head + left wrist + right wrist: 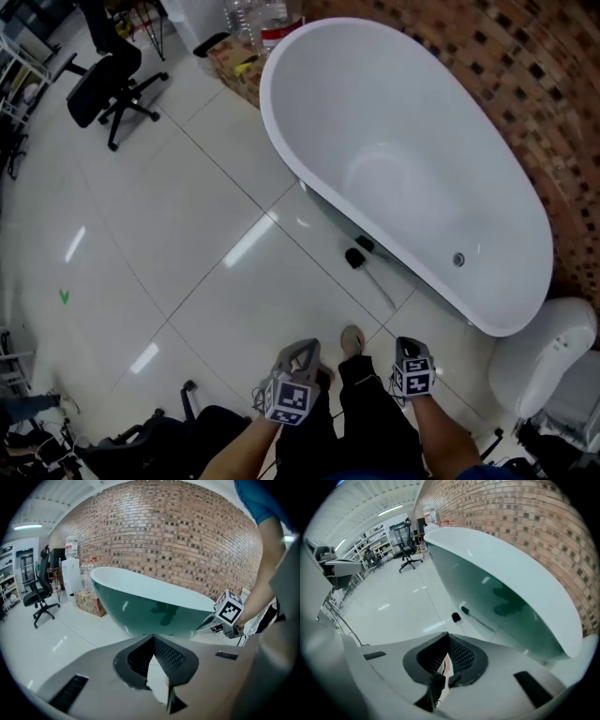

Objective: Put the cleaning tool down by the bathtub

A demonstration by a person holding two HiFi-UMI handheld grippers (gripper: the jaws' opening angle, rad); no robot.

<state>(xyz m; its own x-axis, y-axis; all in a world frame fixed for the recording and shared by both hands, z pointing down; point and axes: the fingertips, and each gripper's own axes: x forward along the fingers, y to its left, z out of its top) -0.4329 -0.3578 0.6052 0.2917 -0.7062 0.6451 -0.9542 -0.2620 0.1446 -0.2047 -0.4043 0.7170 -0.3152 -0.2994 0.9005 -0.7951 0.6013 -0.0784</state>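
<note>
Left gripper (302,350): held low in front of the person, its two fingers pressed together tip to tip, with nothing between them; the left gripper view confirms the closed, empty state. Ahead of these fingers and slightly to their right, the cleaning tool (367,275) lies flat on the white tiled floor (187,244). Its dark head is at the far end and its thin handle runs back toward the grippers. It sits just beside the base of the bathtub (309,178) and well apart from both pairs of fingertips; neither gripper touches it. Right gripper (406,346): held level with the left one and near it, fingers likewise closed on each other and holding nothing. From these fingers the tool lies ahead and a little to the left, as the right gripper view shows (476,619), with the bathtub wall (511,573) rising beyond it and to the right.
</note>
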